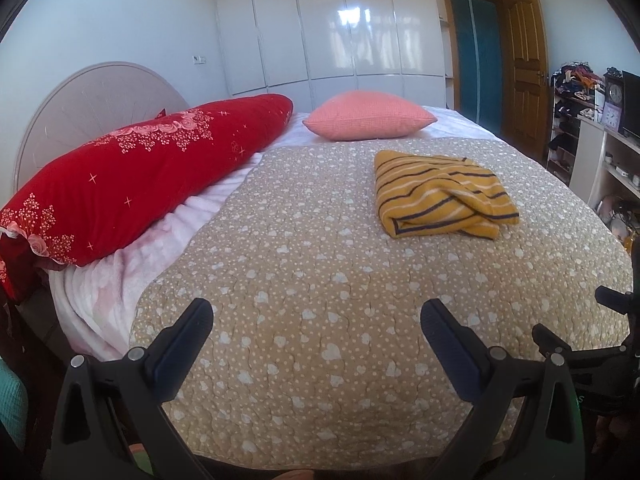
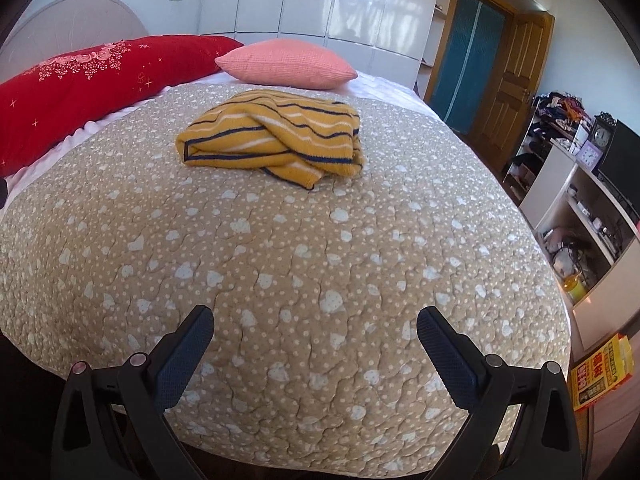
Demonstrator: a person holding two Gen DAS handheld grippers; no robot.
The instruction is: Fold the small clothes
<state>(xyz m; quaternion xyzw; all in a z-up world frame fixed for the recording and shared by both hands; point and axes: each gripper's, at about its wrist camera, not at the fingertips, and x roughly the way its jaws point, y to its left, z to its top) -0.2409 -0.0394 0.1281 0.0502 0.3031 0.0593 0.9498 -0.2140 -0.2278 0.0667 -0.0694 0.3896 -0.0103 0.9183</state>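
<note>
Left wrist view: left gripper (image 1: 316,316) fingers spread wide, nothing held, hovering over near edge of bed (image 1: 320,360). One striped top (image 1: 442,194) on bed, far right side, bundled into rough fold, well apart from fingers. Looks like fold mostly done, maybe needs tidying. Two pillows: red (image 1: 132,176), pink (image 1: 368,114).

Right wrist view: right gripper (image 2: 314,316) also wide, empty. Top (image 2: 276,136) mid-bed ahead, loose flap poking out front. Next move probably reach in, tuck flap.
</note>
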